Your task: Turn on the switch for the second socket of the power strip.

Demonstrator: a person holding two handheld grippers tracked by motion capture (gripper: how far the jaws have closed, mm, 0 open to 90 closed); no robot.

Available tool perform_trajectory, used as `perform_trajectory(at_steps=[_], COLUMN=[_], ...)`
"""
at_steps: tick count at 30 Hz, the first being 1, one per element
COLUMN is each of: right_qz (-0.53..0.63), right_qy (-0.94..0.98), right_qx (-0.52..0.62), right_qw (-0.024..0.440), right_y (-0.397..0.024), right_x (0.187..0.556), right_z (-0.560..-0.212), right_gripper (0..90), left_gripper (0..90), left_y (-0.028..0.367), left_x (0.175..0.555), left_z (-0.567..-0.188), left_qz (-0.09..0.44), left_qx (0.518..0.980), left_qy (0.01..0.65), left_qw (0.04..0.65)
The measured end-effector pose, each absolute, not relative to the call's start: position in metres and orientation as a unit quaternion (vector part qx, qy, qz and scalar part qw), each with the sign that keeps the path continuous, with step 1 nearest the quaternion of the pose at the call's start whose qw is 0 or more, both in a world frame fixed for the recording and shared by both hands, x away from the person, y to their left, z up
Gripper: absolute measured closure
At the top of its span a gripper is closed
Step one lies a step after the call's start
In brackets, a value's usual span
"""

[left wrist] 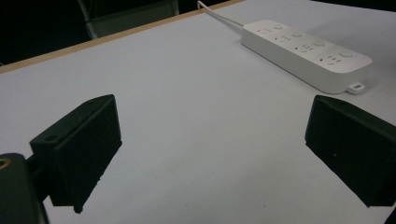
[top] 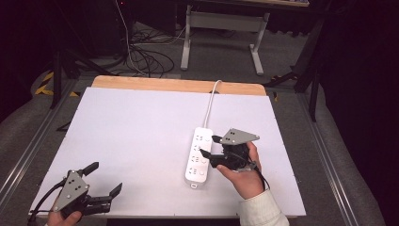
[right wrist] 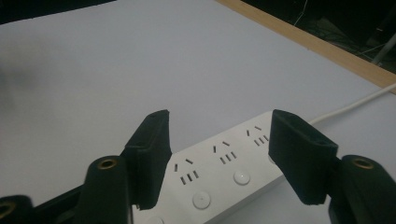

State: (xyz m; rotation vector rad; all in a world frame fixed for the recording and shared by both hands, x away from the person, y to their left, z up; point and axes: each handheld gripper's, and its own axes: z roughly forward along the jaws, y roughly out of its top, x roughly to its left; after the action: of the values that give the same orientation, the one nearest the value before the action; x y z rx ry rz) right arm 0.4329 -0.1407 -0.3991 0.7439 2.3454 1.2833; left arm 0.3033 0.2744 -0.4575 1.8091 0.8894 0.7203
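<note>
A white power strip (top: 199, 157) with several sockets and round buttons lies right of the table's middle, and its white cable (top: 211, 101) runs to the far edge. My right gripper (top: 210, 146) is open at the strip's right side, its jaws over the middle sockets. In the right gripper view the jaws (right wrist: 222, 119) stand apart above the power strip (right wrist: 224, 172), gripping nothing. My left gripper (top: 106, 177) rests open near the front left corner, far from the strip. Its view shows wide-spread jaws (left wrist: 212, 112) over bare table, with the power strip (left wrist: 306, 51) beyond.
A white sheet covers the table (top: 141, 127), leaving a wooden strip (top: 179, 84) bare along the far edge. Behind the table, dark cables (top: 146, 56) lie on the floor beside a desk frame (top: 188, 42). Metal rails (top: 329, 165) run along both sides.
</note>
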Motion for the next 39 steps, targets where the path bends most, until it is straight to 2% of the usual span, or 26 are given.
perform_trajectory(at_steps=[17,27,39], right_qz=[0.472,0.469,0.476], right_qy=[0.825,0.826,0.826], right_qx=[0.269,0.279,0.267], right_qw=[0.155,0.141,0.142], right_y=[-0.175,-0.195,-0.219], right_x=[0.409,0.401,0.393], right_z=[-0.393,-0.407,-0.433], right_gripper=[26.8,20.6,17.3], left_gripper=[4.2,4.2,4.2], left_y=[0.274,0.275,0.275], left_x=[0.303,0.303,0.303], left_z=[-0.457,-0.457,-0.457], left_qz=[0.293,0.293,0.289], left_qx=[0.741,0.742,0.744], left_qy=[0.365,0.365,0.365], left_qw=[0.481,0.48,0.48])
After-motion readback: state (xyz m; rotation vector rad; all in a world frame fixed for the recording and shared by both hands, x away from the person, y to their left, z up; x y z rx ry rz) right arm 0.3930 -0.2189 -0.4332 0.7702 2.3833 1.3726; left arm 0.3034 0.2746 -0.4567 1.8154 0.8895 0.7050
